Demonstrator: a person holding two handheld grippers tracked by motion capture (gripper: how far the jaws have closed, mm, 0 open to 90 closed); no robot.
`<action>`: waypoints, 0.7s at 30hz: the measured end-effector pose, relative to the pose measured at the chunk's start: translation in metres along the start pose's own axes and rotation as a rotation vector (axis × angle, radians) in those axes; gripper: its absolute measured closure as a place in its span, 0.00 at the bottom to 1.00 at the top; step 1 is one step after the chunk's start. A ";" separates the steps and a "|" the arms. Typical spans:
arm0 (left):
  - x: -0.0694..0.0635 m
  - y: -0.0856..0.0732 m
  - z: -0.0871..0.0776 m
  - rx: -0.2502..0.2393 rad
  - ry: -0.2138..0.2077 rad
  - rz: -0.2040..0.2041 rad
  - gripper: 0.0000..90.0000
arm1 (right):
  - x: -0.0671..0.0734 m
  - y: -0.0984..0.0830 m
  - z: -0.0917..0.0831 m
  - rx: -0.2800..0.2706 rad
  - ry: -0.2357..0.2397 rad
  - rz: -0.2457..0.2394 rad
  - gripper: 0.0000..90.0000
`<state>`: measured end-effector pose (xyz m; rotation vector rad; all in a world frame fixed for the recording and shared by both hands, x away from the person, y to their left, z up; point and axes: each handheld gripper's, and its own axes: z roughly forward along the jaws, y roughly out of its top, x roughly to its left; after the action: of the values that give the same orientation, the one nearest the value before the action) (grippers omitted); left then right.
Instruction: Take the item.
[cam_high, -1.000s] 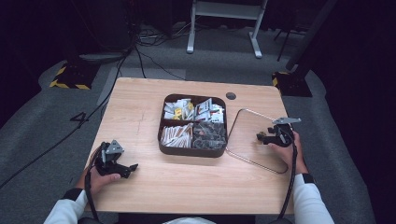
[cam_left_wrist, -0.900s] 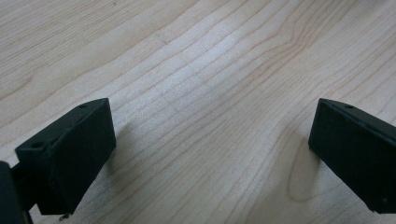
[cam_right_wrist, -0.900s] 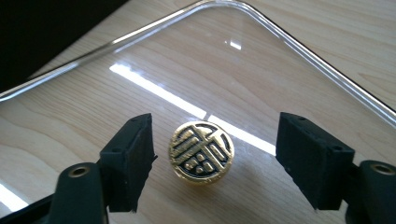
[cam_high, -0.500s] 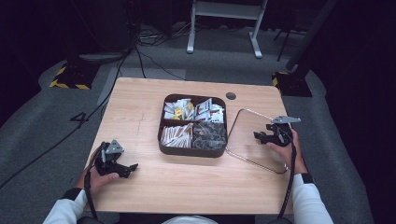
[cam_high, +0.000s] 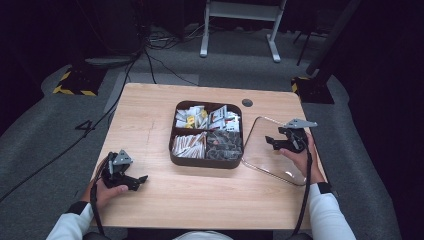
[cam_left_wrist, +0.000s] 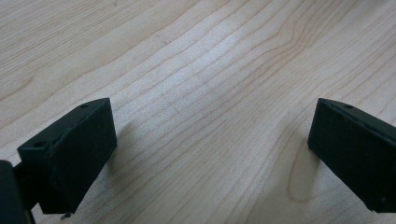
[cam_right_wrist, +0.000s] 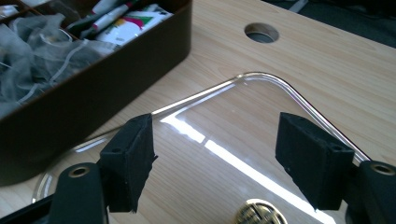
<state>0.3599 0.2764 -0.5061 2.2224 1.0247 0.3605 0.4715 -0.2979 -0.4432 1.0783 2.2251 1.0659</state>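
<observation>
While the right hand-held gripper (cam_right_wrist: 215, 163) hovers spread, the clear lid (cam_right_wrist: 243, 126) lies just beneath it.

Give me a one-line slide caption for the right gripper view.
Open right gripper hovering over a clear plastic lid with a gold knob, beside the dark brown compartment box.

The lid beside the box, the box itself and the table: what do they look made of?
The lid looks like clear glossy plastic or glass: the wood grain shows through it and bright glare streaks cross it. The box seems dark brown matte plastic, smooth-walled with rounded corners. The table looks like light wood or wood-look laminate, with visible grain and a satin sheen.
</observation>
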 end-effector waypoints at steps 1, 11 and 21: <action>0.000 0.000 0.000 0.000 0.001 0.000 0.02 | 0.002 0.003 0.001 0.000 0.011 -0.003 0.32; -0.001 -0.001 -0.001 -0.003 0.010 0.001 0.02 | 0.022 0.035 0.008 -0.037 0.059 -0.059 0.33; -0.001 -0.001 -0.001 -0.003 0.010 0.001 0.02 | 0.045 0.062 0.028 -0.045 0.079 -0.097 0.38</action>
<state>0.3586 0.2766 -0.5060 2.2202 1.0279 0.3735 0.4918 -0.2246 -0.4136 0.9138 2.2782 1.1294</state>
